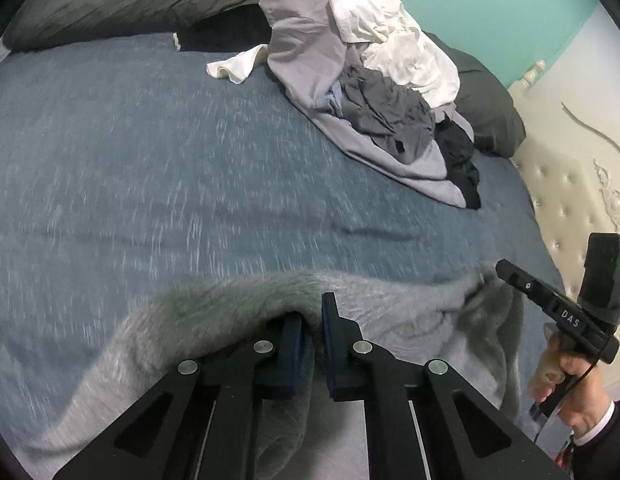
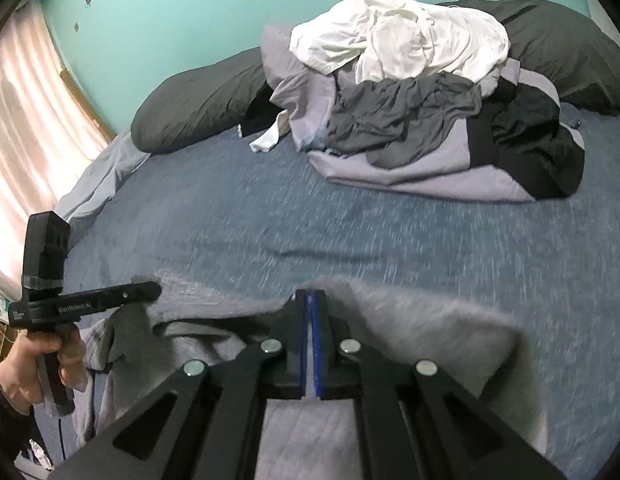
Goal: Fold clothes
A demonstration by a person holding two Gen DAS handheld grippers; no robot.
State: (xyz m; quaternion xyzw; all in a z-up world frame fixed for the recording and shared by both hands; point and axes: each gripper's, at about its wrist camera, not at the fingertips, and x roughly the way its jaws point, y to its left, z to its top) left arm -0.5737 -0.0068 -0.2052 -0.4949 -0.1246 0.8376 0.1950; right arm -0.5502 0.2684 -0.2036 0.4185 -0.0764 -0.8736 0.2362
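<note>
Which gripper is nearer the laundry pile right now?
Right, slightly, as best I can judge. The right gripper faces the pile across the bed; the left gripper, also clamping the grey garment, sits farther off to the side.

The left gripper [image 1: 312, 320] pinches a fuzzy grey cloth [image 1: 390, 312] on the blue bed [image 1: 150, 180]. A clothes pile [image 1: 370, 92] sits behind.

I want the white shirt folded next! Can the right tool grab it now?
Probably not yet. The right tool is shut on the grey fuzzy garment, and the white shirt tops the pile across the blue bedspread. Nothing blocks the way.
</note>
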